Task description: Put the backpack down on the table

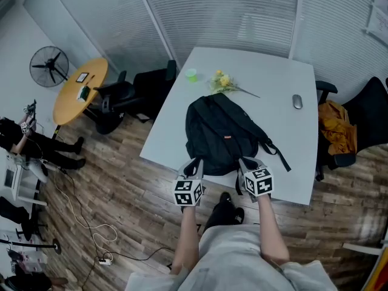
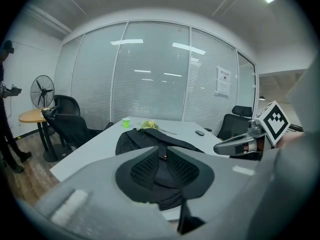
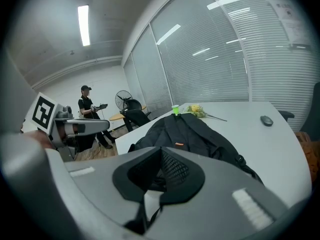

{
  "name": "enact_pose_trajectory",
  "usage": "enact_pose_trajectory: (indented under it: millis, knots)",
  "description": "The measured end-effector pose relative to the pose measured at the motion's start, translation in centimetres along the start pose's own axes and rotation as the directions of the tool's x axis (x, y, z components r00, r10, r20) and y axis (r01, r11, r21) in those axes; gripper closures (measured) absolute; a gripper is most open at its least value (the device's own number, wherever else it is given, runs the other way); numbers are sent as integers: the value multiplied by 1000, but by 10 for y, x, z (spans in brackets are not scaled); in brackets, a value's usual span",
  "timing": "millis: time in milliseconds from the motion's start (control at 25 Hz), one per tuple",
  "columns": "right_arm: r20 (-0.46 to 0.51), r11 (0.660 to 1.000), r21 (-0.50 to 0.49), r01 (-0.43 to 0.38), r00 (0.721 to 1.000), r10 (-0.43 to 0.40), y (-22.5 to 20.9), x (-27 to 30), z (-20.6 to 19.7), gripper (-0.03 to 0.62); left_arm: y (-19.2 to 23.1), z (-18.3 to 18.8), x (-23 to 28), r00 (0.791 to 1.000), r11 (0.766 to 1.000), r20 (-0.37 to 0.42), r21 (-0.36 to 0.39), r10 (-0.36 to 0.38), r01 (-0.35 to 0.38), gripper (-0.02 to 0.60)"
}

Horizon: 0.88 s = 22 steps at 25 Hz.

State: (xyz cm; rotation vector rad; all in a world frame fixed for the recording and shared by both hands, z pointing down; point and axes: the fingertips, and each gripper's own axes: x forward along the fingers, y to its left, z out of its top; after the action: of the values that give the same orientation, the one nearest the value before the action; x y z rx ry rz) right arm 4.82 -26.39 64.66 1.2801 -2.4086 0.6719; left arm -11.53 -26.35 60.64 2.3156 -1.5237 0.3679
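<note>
On the white table (image 1: 285, 71), close to its front edge, the black backpack (image 1: 221, 135) lies flat and slumped, so it looks already set down.

Handling, my read:
- Soft fabric bag with no stiff frame, so it will sag wherever it is not supported.
- Looks fairly empty, so probably light to middling in weight.
- A loose shoulder strap (image 1: 276, 150) trails off toward the right and could drag or snag.
- Best holds are the padded straps or a thick fold at the near end, one gripper per side. The smooth flat panel gives nothing to bite.

Left gripper (image 2: 161, 156): jaws narrowed to a slim gap filled with dark bag fabric, and it looks pinched on the backpack's near edge. A thin strap end hangs below.

Right gripper (image 3: 159, 166): jaws almost together with the tips meeting, nipping bag material. Webbing dangles underneath.

View differences:
- Head view gives the whole bag outline, its place near the edge, and both grippers at the near corners. The marker cubes cover the jaws there.
- The gripper views give the pad contact.
- Right gripper view shows a standing person (image 3: 89, 106) side-on.
- Both gripper views catch the green cup (image 2: 126, 122) and computer mouse (image 3: 266, 120) beyond the bag, at low angle.
</note>
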Motion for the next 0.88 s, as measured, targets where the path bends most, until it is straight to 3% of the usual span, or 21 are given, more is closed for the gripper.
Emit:
enact_pose_trajectory:
  millis: [200, 880]
  knots:
    - [8, 1000, 4, 4, 1000, -4, 0, 0, 3, 595, -1, 2, 1, 1000, 1000, 4, 13, -6, 6, 581]
    - [-23, 999, -36, -31, 999, 31, 4, 3, 3, 595, -1, -5, 6, 1000, 1000, -28, -6, -13, 13, 581]
